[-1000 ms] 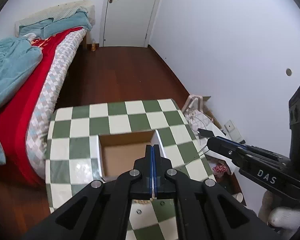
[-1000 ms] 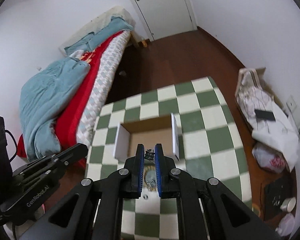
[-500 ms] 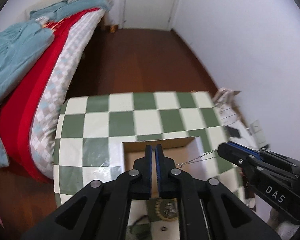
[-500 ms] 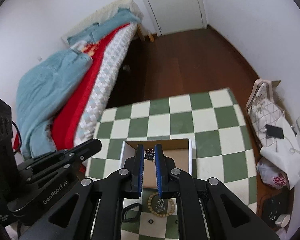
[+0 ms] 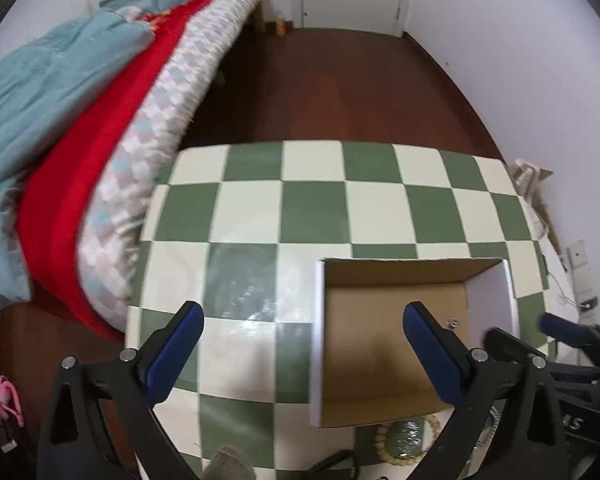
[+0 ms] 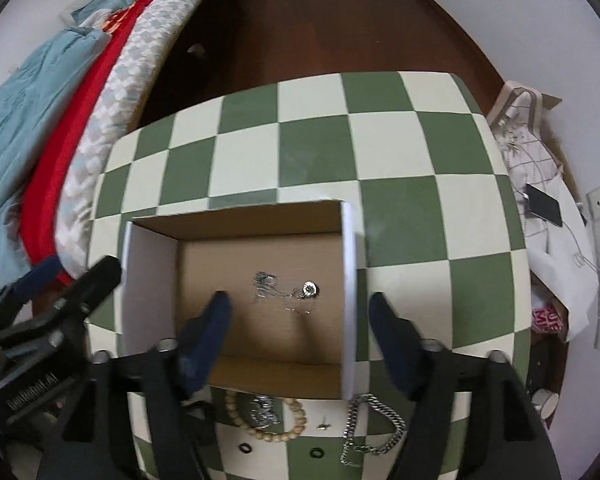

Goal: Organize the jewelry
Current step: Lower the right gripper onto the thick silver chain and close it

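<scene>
Jaws on both grippers have just been opening and now stand spread wide, with nothing pinched between either pair. The right gripper (image 6: 296,312) hangs over the open cardboard box (image 6: 260,236): its left finger sits above the box floor, its right finger just outside the white right wall. On the brown floor between those fingers lie a thin silver chain (image 6: 268,288) in a loose tangle and a small silver ring (image 6: 310,289) beside it, both free of the pads. The left gripper (image 5: 300,326) is released too, one finger over the checkered tablecloth (image 5: 316,208) left of the box, the other over the box interior, touching nothing. Near the table's close edge, outside the box's front wall, rest a beaded bracelet (image 6: 296,424), a heavy silver curb chain (image 6: 380,412), a tiny earring (image 6: 323,426) and two small dark rings (image 6: 245,449). Beyond the box the cloth lies bare to its far edge. A bed (image 5: 112,92) with red and blue bedding crowds the table's left side, and a bag (image 6: 524,136) sits by the wall at right
</scene>
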A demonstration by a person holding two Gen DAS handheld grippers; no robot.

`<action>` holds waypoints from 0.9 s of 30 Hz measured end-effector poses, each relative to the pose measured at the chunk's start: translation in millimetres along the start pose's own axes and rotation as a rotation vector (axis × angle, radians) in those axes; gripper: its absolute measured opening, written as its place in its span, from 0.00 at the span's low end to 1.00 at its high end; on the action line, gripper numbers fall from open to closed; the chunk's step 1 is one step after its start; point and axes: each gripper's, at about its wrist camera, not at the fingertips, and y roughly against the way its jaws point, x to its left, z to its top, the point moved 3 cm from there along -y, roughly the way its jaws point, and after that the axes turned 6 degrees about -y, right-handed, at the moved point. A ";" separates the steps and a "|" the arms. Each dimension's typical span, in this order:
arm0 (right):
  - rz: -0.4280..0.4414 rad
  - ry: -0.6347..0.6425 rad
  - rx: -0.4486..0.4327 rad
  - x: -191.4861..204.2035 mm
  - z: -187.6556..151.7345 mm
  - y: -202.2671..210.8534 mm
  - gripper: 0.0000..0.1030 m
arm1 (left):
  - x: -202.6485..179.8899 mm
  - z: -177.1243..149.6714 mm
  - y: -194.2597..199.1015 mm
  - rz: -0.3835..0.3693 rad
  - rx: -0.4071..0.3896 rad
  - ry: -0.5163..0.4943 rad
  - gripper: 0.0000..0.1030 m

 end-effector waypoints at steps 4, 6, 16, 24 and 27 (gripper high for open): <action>-0.040 0.009 -0.035 -5.9 -5.5 11.0 0.96 | 4.9 -6.3 20.8 0.058 -0.060 -0.016 0.99; -0.049 0.017 -0.064 -8.8 -11.9 22.1 0.96 | 5.4 -14.6 34.8 0.103 -0.102 -0.031 0.99; -0.080 -0.021 -0.133 -55.3 -104.1 44.0 0.78 | 2.3 -109.7 61.7 0.264 -0.138 -0.041 0.99; -0.140 -0.084 -0.057 -89.0 -142.2 -22.9 0.57 | -13.4 -160.2 40.3 0.265 -0.033 -0.038 0.99; -0.181 0.000 -0.112 -77.4 -150.0 -32.5 0.27 | -30.5 -167.8 42.0 0.235 -0.033 -0.071 0.99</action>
